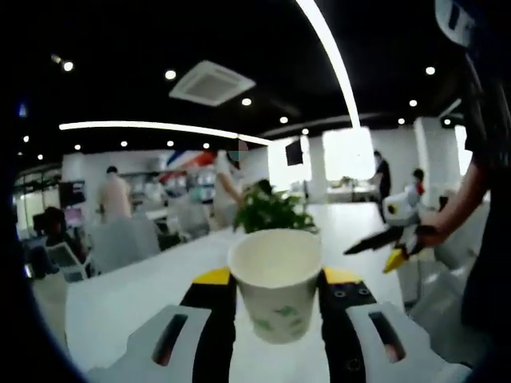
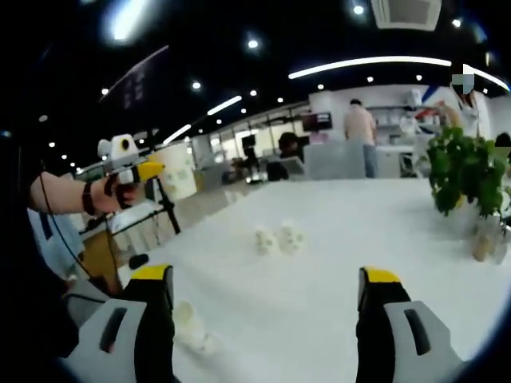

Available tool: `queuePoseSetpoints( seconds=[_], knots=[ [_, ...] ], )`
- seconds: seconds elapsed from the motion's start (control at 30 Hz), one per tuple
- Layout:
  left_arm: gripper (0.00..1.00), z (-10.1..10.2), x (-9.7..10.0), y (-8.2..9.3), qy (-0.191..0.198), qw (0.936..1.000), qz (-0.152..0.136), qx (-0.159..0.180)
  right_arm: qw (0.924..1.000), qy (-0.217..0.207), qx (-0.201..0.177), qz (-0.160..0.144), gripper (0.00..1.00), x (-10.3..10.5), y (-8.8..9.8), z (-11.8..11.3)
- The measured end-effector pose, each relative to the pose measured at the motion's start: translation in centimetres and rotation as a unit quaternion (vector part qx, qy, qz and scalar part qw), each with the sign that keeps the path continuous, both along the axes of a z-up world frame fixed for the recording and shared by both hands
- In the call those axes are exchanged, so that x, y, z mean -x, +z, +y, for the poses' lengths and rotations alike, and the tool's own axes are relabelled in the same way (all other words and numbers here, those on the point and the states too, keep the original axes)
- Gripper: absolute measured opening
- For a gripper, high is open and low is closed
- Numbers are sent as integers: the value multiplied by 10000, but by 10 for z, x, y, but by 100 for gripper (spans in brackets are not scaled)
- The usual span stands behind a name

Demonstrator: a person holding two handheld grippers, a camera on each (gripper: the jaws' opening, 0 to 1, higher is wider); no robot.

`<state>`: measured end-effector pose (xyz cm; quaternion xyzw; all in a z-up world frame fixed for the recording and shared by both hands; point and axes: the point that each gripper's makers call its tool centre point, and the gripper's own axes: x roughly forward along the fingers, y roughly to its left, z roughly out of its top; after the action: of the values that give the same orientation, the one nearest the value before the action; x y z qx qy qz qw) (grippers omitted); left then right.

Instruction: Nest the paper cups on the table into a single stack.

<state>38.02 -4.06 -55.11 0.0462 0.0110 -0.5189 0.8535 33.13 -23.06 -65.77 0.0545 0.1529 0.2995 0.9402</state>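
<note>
One cup (image 1: 275,291) sits clamped between the jaws of the left gripper (image 1: 275,307), upright, mouth open to the top, raised above the bench (image 1: 128,299). A green print marks the lower wall of this cup. Beyond it, a plant (image 1: 270,211) stands farther along the bench. The right gripper (image 1: 391,239) appears at the right of the left gripper view, held in a hand (image 1: 431,231).

Right gripper (image 2: 267,299) jaws stand wide apart with nothing between them. Two cups (image 2: 279,238) lie on their sides, touching, near the middle of the bench (image 2: 319,319). Another cup (image 2: 192,327) lies just beside the left jaw. The plant (image 2: 465,171) stands at the right edge of the bench. The left gripper (image 2: 148,169) is held up at the left of this view.
</note>
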Motion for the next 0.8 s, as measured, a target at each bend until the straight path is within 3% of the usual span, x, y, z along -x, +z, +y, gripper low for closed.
queuePoseSetpoints(
  seconds=[0.33,0.8],
  knots=[
    [38,-13,29,-5,-455,9986,140,248,10000,5,34,38,93,1,-3,-1],
    [38,-28,56,-24,-798,9959,315,292,9999,-44,78,50,93,4,-5,-4]
  ],
)
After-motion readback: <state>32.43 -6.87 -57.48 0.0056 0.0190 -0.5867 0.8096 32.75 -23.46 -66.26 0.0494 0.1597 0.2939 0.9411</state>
